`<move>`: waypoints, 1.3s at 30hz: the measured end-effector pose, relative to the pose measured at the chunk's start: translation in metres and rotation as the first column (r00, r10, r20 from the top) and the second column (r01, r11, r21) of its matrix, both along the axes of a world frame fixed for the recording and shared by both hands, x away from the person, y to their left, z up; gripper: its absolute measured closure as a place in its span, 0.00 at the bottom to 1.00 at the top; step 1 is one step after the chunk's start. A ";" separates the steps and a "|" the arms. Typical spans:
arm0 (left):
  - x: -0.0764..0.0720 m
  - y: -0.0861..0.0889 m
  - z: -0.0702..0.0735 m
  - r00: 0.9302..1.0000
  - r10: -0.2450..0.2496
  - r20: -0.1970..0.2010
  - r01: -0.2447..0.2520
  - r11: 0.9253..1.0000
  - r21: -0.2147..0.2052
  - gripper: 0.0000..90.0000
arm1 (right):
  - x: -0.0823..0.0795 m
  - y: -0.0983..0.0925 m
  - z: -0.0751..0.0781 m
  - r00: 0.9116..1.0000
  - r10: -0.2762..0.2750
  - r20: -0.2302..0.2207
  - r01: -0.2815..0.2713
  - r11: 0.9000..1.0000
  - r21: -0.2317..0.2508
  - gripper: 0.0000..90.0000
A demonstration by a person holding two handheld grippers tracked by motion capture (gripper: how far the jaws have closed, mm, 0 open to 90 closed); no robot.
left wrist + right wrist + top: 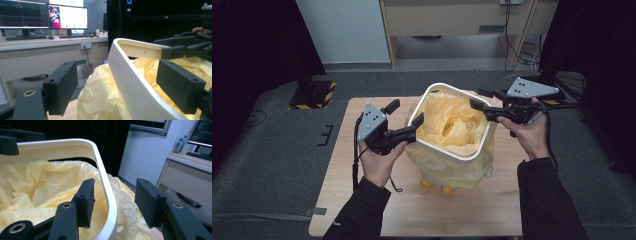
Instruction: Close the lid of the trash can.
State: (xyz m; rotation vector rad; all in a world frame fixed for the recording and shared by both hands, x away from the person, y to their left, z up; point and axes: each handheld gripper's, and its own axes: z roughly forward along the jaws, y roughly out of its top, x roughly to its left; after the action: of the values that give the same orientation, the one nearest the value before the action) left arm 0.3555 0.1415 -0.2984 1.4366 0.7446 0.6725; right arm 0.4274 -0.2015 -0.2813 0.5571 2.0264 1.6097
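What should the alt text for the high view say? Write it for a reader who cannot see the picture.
A person holds two black grippers at opposite sides of a white bin lined with a crumpled yellow bag, on a wooden table. The left gripper and the right gripper each straddle the rim with open jaws.

One bin (451,151), one yellow bag (452,125), two hand-held grippers.

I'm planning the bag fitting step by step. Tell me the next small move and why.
Probably draw both grippers back off the white rim. The left gripper and right gripper each straddle it with jaws open, pads clear of it, and the yellow bag already drapes over the bin's outside, so nothing seems left to pinch there.
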 end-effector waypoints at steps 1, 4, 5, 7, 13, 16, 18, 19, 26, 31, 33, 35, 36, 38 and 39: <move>0.000 0.000 -0.001 1.000 0.001 0.002 -0.001 1.000 -0.005 0.19 | -0.001 0.000 0.000 1.000 -0.005 0.001 0.005 1.000 0.004 0.58; 0.000 0.000 -0.001 1.000 0.009 0.003 -0.009 1.000 -0.003 0.18 | -0.001 0.000 0.000 1.000 -0.012 0.001 0.012 1.000 0.013 0.63; 0.000 0.000 0.000 1.000 0.017 -0.001 -0.017 1.000 0.001 0.19 | -0.001 -0.003 0.001 1.000 -0.013 -0.009 0.014 0.999 0.046 0.69; 0.000 0.001 0.000 1.000 0.020 -0.004 -0.020 1.000 0.003 0.18 | -0.001 -0.003 0.001 1.000 -0.012 -0.015 0.013 0.999 0.049 0.73; 0.001 0.002 0.000 1.000 0.018 -0.012 -0.018 1.000 0.004 0.18 | 0.001 0.004 0.002 1.000 0.019 -0.011 -0.019 1.000 0.011 0.87; 0.002 0.003 -0.001 1.000 0.018 -0.016 -0.018 1.000 0.003 0.18 | 0.003 0.007 0.006 1.000 0.018 -0.006 -0.018 1.000 0.001 0.86; 0.002 0.004 -0.002 1.000 0.019 -0.017 -0.019 1.000 0.003 0.18 | 0.005 0.010 0.006 1.000 0.011 -0.002 -0.011 1.000 -0.013 0.86; 0.002 0.003 -0.003 1.000 0.017 -0.018 -0.017 1.000 0.004 0.18 | 0.007 0.011 0.005 1.000 0.005 -0.004 -0.005 1.000 -0.022 0.85; 0.003 0.001 -0.003 1.000 0.010 -0.019 -0.010 1.000 0.005 0.18 | 0.008 0.011 0.001 1.000 -0.005 0.027 0.006 1.000 -0.016 0.85; 0.004 -0.001 -0.003 1.000 -0.013 -0.022 0.013 1.000 0.001 0.17 | 0.010 0.011 0.001 0.999 -0.022 0.047 0.024 0.999 -0.042 0.85; 0.005 0.000 -0.004 0.999 -0.018 -0.028 0.017 1.000 -0.011 0.16 | 0.010 0.011 0.001 0.999 -0.026 0.048 0.028 0.999 -0.043 0.85; 0.005 0.000 -0.004 0.999 -0.023 -0.029 0.023 1.000 -0.018 0.16 | 0.011 0.010 0.001 0.999 -0.025 0.039 0.026 0.999 -0.036 0.85; 0.005 0.000 -0.004 0.999 -0.026 -0.028 0.025 1.000 -0.017 0.16 | 0.011 0.010 0.001 0.999 -0.023 0.033 0.024 0.999 -0.030 0.84; 0.004 0.000 -0.004 0.999 -0.027 -0.025 0.027 1.000 -0.009 0.16 | 0.010 0.010 0.001 0.999 -0.025 0.038 0.026 0.999 -0.040 0.85; 0.004 0.000 -0.004 0.999 -0.028 -0.025 0.028 1.000 -0.004 0.16 | 0.009 0.011 0.002 0.999 -0.026 0.042 0.028 0.999 -0.043 0.85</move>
State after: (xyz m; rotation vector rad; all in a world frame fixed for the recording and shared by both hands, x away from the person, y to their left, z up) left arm 0.3592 0.1419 -0.3020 1.4515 0.7441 0.6324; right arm 0.4362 -0.1908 -0.2797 0.5287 2.0100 1.5447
